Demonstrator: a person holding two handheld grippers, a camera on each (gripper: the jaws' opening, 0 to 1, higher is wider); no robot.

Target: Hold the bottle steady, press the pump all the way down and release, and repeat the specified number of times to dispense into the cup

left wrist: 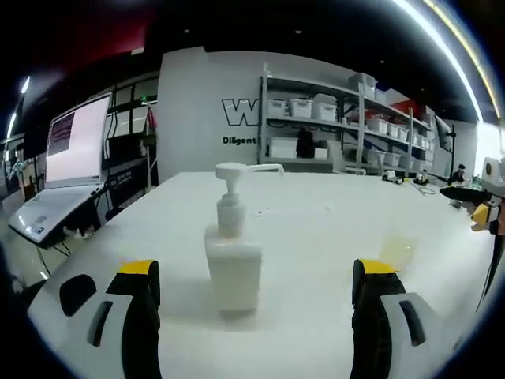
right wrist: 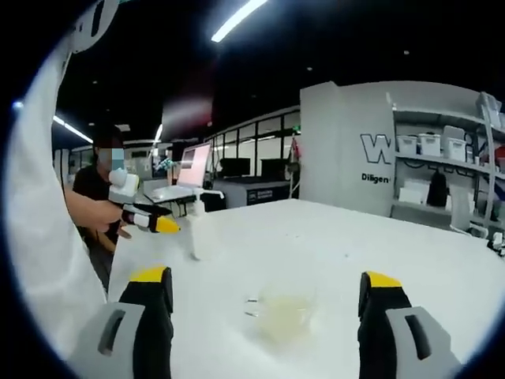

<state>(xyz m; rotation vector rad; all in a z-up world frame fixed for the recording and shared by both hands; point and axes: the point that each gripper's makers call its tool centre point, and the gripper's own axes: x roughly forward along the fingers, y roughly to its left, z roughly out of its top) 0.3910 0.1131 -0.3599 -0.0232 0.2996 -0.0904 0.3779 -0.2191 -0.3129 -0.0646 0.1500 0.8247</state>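
Jaws wide apart on left gripper (left wrist: 256, 288), nothing held. Left gripper view: white pump bottle (left wrist: 232, 251) stands upright on white table (left wrist: 316, 229), between the jaw tips but touching neither; nozzle points right. Clear cup (left wrist: 398, 251) sits to its right, near right jaw. Laptop (left wrist: 67, 170) at left, shelves (left wrist: 347, 122) behind.

Right gripper view: right gripper (right wrist: 268, 288) jaws also wide, empty. Cup (right wrist: 286, 314) with pale liquid sits between them, untouched. Bottle (right wrist: 199, 229) further back left, other gripper (right wrist: 150, 221) just beside it. Person's hand (right wrist: 102, 217) holds that gripper.

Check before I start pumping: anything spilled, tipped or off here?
Nothing stands out. The pump bottle stands upright on the white table, and the clear cup sits upright holding a little pale liquid, with no puddle visible around either.
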